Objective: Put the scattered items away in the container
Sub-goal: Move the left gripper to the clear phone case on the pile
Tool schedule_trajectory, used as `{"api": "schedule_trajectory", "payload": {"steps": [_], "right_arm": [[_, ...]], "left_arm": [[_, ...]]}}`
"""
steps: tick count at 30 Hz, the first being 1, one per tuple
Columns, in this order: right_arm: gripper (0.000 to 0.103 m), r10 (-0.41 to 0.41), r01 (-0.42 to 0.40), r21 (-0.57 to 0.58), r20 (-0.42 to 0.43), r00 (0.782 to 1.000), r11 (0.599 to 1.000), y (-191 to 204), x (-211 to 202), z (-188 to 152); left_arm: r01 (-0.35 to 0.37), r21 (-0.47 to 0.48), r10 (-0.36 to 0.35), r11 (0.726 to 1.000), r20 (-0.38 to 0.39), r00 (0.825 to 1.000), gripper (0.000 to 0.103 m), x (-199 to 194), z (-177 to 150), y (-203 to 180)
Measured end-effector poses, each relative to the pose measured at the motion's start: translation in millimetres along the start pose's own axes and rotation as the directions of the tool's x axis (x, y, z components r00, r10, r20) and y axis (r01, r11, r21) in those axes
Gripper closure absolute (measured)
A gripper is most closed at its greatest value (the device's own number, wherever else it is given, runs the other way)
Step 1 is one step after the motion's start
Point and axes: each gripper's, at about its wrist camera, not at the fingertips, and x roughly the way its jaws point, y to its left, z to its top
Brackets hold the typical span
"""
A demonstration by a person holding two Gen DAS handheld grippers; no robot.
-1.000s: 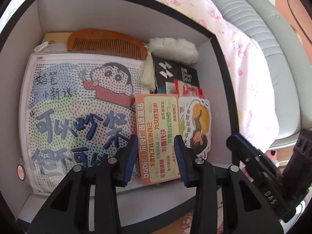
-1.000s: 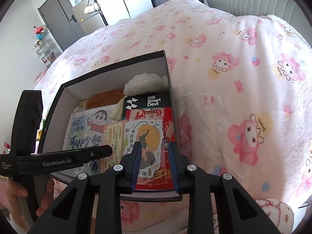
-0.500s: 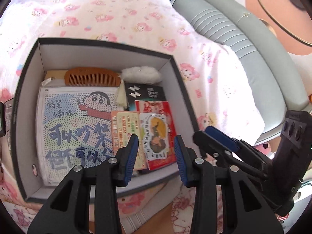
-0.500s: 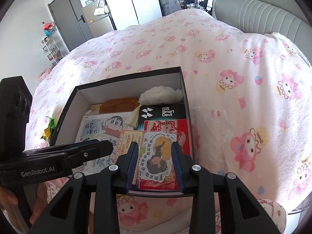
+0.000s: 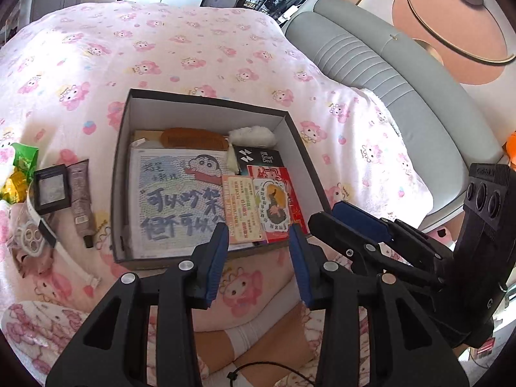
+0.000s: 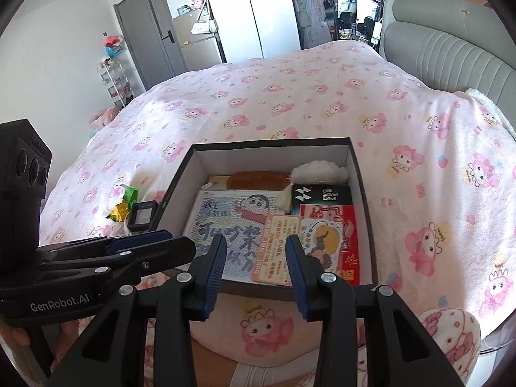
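A dark box (image 5: 206, 97) with white inner walls sits on the pink bedspread. It holds a cartoon sheet (image 5: 174, 200), a wooden comb (image 5: 193, 138), a white fluffy pad (image 5: 253, 135), a black Smart Devil pack (image 5: 261, 158), a red packet (image 5: 292, 180), an orange card (image 5: 240, 213) and a sticker card (image 5: 271, 206). My left gripper (image 5: 258, 242) hovers open and empty above the box's near edge. My right gripper (image 6: 256, 251) hangs beside it, jaws opening, nothing between them. Left of the box lie a black compact (image 5: 51, 188), a brown tube (image 5: 80, 200), green and gold wrappers (image 5: 19, 167) and a white strap (image 5: 35, 235).
The grey padded headboard (image 5: 387, 74) runs along the bed's right side. A person's leg with a white sock (image 5: 245, 335) lies under the grippers. A grey door (image 6: 151, 32) and a wardrobe (image 6: 322, 6) stand beyond the bed.
Both grippers have risen and drawn back from the box, which now looks smaller. The right jaws have widened. The sticker card lies in the box.
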Motion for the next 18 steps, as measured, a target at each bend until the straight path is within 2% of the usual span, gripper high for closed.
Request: {"api": "schedule_trajectory", "payload": {"steps": [4, 9, 14, 18], "right_arm": [[0.069, 0.054, -0.055, -0.067, -0.019, 0.998, 0.996, 34.3, 2.4, -6.3], [0.069, 0.137, -0.147, -0.148, -0.073, 0.988, 0.978, 88.0, 20.8, -12.2], [0.069, 0.217, -0.246, -0.225, -0.145, 0.965, 0.943, 146.5, 51.2, -17.7], [0.069, 0.261, -0.311, -0.248, -0.212, 0.942, 0.918, 184.9, 84.2, -21.0]], "left_arm": [[-0.058, -0.02, 0.058, 0.998, 0.024, 0.998, 0.065, -25.0, -14.4, 25.2], [-0.128, -0.095, 0.132, 0.987, 0.045, 0.99, 0.065, -57.7, -34.7, 74.4], [-0.168, -0.202, 0.18, 0.965, 0.042, 0.983, 0.065, -82.7, -55.2, 136.0], [-0.21, -0.286, 0.221, 0.935, 0.008, 0.975, 0.065, -87.0, -63.7, 183.9]]}}
